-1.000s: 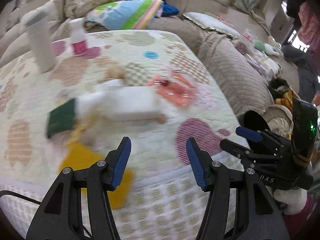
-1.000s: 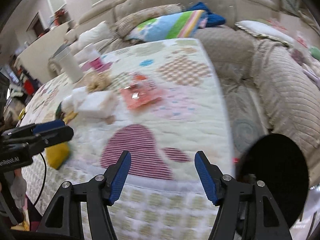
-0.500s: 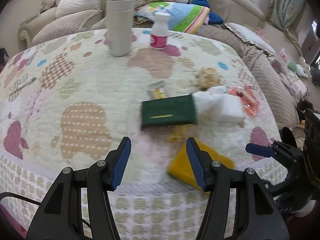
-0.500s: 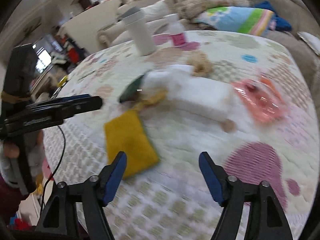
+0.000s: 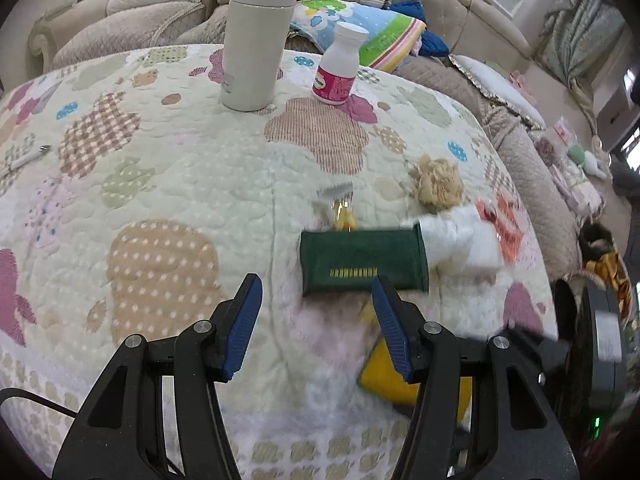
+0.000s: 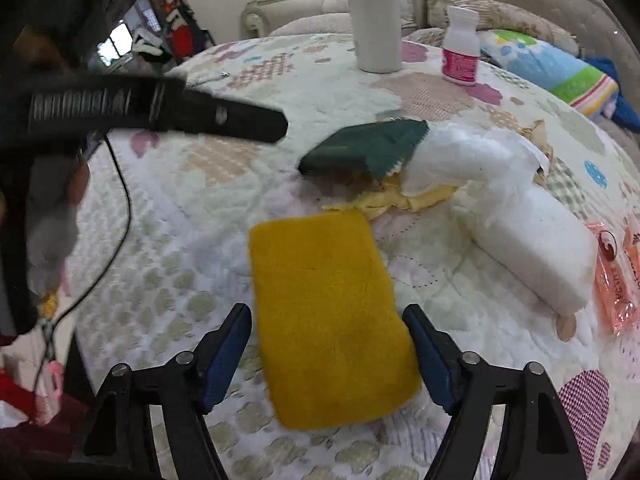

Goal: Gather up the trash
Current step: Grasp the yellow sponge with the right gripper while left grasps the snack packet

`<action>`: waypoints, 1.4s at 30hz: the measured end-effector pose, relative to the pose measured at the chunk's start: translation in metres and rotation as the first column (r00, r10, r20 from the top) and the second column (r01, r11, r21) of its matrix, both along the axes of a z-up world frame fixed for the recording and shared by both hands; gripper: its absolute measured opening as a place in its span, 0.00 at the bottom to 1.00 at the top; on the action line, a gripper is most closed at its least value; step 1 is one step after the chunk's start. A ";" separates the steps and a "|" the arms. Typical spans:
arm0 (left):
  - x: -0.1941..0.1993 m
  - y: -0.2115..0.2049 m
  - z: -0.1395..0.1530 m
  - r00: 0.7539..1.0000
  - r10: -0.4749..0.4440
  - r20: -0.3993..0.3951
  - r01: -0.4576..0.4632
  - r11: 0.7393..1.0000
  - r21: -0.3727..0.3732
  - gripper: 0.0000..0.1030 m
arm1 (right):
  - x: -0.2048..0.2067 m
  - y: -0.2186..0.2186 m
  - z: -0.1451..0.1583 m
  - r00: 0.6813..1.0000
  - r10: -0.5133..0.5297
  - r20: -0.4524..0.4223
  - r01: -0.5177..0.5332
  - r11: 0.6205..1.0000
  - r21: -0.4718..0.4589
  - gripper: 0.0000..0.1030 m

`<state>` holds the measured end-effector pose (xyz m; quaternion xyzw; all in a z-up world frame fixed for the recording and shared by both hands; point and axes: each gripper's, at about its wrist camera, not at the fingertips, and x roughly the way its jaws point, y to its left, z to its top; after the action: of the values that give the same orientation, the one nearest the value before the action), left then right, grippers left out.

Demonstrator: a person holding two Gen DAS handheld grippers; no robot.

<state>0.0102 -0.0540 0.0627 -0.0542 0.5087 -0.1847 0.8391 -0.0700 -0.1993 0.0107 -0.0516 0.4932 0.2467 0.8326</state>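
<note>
Hovering: right gripper (image 6: 326, 354), jaws just narrowed but apart, straddles yellow sponge (image 6: 328, 320) untouched.
Left gripper (image 5: 316, 324): parted, empty, near green pad (image 5: 362, 258).
Trash: white tissue (image 6: 472, 160) between them.
Risk: grabbing sponge, not litter.

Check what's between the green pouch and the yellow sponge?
Crumpled yellow paper lies between green pouch and yellow sponge, partly under the pouch; clearest in the right wrist view.
</note>
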 end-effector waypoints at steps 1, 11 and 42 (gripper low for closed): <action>0.005 -0.001 -0.001 1.000 0.006 -0.006 -0.006 1.000 -0.010 0.54 | 0.000 -0.003 0.001 1.000 -0.007 -0.007 0.007 1.000 0.012 0.61; 0.013 -0.037 -0.004 0.962 -0.261 0.082 0.253 0.963 0.096 0.56 | -0.025 -0.071 0.011 0.988 -0.150 -0.029 0.151 0.988 0.036 0.61; -0.002 -0.009 -0.012 0.966 -0.258 -0.016 0.258 0.966 -0.001 0.57 | -0.046 -0.127 0.013 0.939 -0.341 -0.043 0.342 0.940 0.001 0.61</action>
<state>0.0080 -0.0635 0.0503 0.0113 0.5183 -0.2918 0.8038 -0.1163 -0.3266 0.0241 0.0435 0.5109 0.1019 0.8525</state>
